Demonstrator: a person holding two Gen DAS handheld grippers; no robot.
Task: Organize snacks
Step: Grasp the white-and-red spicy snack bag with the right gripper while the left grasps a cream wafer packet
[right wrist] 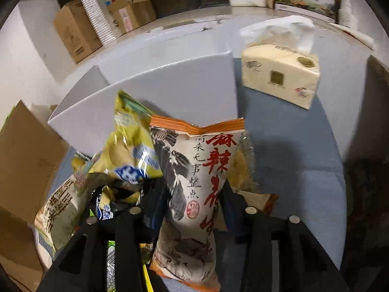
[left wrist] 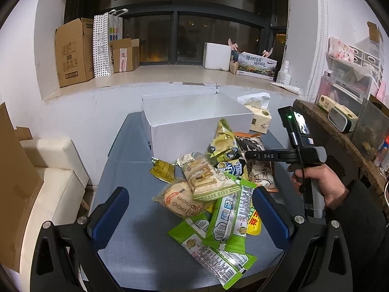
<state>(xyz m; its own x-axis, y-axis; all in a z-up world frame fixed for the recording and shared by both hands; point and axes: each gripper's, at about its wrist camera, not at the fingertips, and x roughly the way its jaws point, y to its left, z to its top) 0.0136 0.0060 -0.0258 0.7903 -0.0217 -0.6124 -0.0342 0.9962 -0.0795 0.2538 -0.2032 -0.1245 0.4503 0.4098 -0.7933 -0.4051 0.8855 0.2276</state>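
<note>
1. The left gripper (left wrist: 189,203) hangs at lower centre of the left wrist view, its blue-padded jaws spread wide and holding nothing.
2. The snack pile (left wrist: 214,189) lies on the blue-grey table (left wrist: 121,238), between and just above those jaws.
3. The right gripper (right wrist: 194,194), at lower centre of the right wrist view, is clamped on the white-and-orange snack bag (right wrist: 194,182), whose waist is pinched between the jaws.
4. A yellow chip bag (right wrist: 131,146) leans against that bag's left side.
5. The white box (left wrist: 194,121) stands open at frame centre, behind the pile.
6. A tissue pack (right wrist: 279,77) sits at upper right, beside the box.
</note>
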